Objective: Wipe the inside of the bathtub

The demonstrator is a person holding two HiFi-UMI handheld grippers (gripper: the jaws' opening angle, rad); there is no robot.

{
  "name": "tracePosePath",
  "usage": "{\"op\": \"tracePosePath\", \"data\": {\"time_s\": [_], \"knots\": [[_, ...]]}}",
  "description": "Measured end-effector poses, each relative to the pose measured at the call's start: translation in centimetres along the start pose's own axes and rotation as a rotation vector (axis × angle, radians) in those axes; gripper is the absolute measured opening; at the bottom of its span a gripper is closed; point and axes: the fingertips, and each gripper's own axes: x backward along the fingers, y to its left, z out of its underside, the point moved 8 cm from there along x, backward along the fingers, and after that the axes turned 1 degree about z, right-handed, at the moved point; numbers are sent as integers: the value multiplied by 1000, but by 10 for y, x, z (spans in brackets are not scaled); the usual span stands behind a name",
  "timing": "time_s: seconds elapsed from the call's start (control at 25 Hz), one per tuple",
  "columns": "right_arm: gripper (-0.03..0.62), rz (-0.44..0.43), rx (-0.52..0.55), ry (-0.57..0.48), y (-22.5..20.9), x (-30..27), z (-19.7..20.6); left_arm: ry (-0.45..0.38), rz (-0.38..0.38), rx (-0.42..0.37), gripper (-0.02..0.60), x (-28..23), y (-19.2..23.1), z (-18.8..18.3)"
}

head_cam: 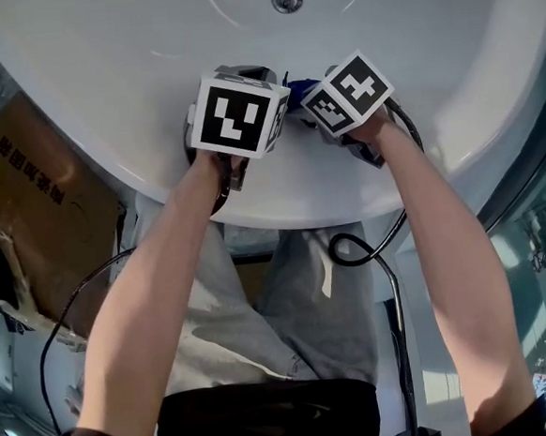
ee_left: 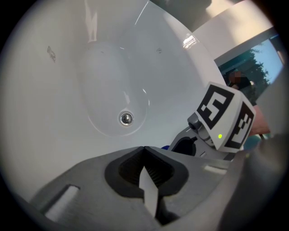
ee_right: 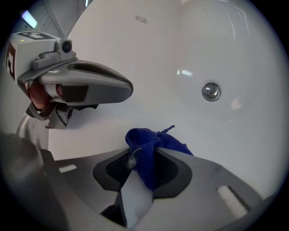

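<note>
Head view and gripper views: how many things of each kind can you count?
Grey two-jaw grippers: 2, left gripper and right gripper
Blue cloth: 1
White bathtub: 1
Round metal drain: 1
Brown cardboard box: 1
Total: 6

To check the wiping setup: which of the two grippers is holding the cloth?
The right gripper, whose jaws pinch the blue cloth. The left gripper is shut with nothing between its jaws.
</note>
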Motion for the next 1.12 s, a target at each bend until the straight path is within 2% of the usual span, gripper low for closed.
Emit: {"op": "tracePosePath", "data": {"time_s": [0.52,0.72,0.96,1.12], "knots": [[124,-63,21,-60,46,18,25,-6,-5,-57,3,19,-12,3],[124,-72,60,-38,67,30,31,2,-22,-35,3,36,-17,4],[123,-82,92,-8,89,37,38,0,-15,-64,3,54,-27,8],[123,-93,98,-10,106,42,45,1,-26,-55,3,71,-31,10]]}}
